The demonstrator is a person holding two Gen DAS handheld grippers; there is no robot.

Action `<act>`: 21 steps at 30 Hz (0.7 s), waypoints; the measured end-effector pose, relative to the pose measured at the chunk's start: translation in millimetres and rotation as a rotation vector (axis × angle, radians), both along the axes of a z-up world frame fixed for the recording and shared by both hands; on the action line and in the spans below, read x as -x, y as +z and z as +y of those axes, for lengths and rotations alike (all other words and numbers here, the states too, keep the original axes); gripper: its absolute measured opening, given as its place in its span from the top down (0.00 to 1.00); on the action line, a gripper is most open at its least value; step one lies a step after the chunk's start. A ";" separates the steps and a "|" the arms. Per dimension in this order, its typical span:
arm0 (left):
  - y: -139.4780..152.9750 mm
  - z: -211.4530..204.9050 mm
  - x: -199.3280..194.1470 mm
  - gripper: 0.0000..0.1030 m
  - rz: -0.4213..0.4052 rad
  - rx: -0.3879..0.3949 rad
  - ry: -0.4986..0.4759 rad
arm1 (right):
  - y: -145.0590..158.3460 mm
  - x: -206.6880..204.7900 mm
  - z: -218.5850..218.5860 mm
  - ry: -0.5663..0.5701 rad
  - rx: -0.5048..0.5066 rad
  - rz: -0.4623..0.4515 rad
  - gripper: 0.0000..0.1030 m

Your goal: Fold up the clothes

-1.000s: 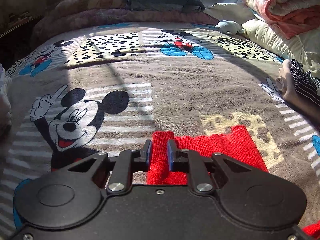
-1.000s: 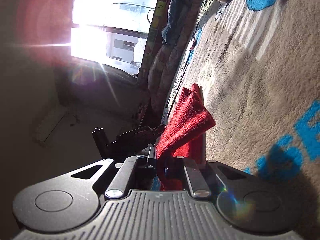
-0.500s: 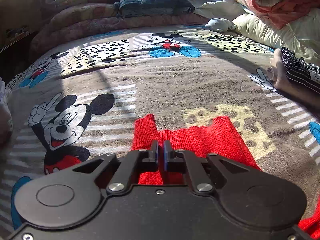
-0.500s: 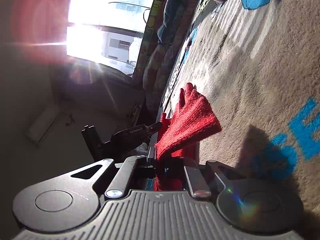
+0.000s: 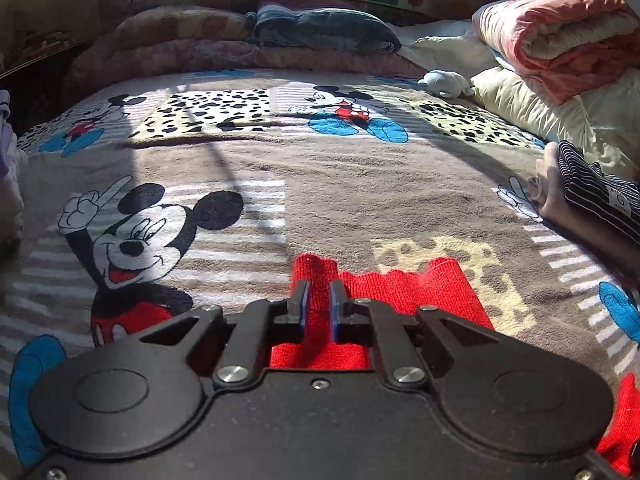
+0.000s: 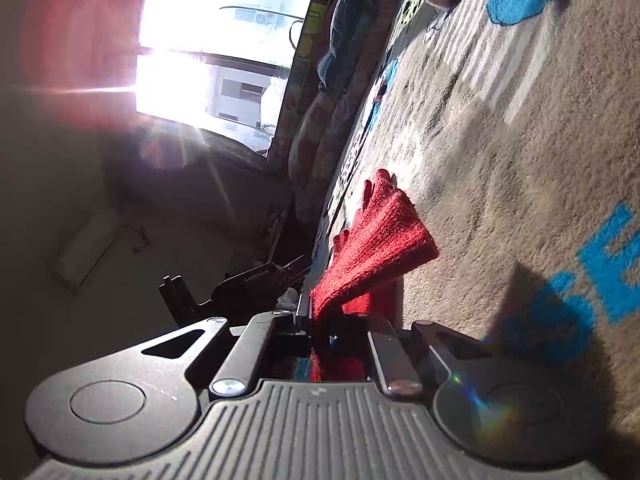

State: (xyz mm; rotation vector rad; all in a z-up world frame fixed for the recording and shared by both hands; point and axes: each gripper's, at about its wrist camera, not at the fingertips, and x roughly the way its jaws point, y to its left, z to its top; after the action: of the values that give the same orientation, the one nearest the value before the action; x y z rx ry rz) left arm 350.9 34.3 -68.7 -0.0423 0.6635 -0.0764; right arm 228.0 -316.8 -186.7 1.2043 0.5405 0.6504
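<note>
A red knit garment (image 5: 420,292) lies on the Mickey Mouse blanket (image 5: 360,200), right below my left gripper (image 5: 318,304). Its fingers stand a little apart, open, with a raised red fold showing in the gap. The same garment reaches the lower right corner of that view. In the right wrist view, which is rolled sideways, my right gripper (image 6: 334,318) is shut on a corner of the red garment (image 6: 380,236). That corner fans out, lifted off the blanket (image 6: 520,140). The left gripper (image 6: 248,284) shows dark beyond it.
Folded striped clothes (image 5: 592,192) lie at the right edge of the bed. A rolled pink quilt (image 5: 560,36) rests on cream pillows (image 5: 540,112), with a small plush toy (image 5: 444,82) beside them. Dark bedding (image 5: 324,32) lines the far side under a bright window (image 6: 224,48).
My left fingers closed half a second ago and now stand apart again over the red fold. The right gripper keeps its hold on the corner, which spreads out a bit more.
</note>
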 end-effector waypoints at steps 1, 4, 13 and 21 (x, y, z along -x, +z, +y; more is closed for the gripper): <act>1.1 6.5 -0.3 0.94 -0.005 -0.007 0.027 | -0.3 0.8 0.0 0.000 0.003 0.001 0.89; -5.1 10.3 -7.7 0.95 0.012 -0.029 0.047 | -1.2 2.4 -0.2 -0.002 0.011 0.006 0.89; -27.5 -24.9 -30.5 0.95 0.060 -0.195 -0.126 | -8.6 -1.4 1.1 -0.008 0.018 0.026 0.89; -47.5 -32.9 -52.4 0.95 0.089 -0.233 -0.130 | -14.3 -1.3 2.2 -0.004 0.023 0.038 0.89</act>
State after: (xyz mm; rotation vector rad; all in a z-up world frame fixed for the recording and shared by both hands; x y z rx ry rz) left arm 403.3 1.4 -116.1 0.2226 0.7603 -0.1227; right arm 229.3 -314.6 -201.0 1.1978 0.5758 0.6179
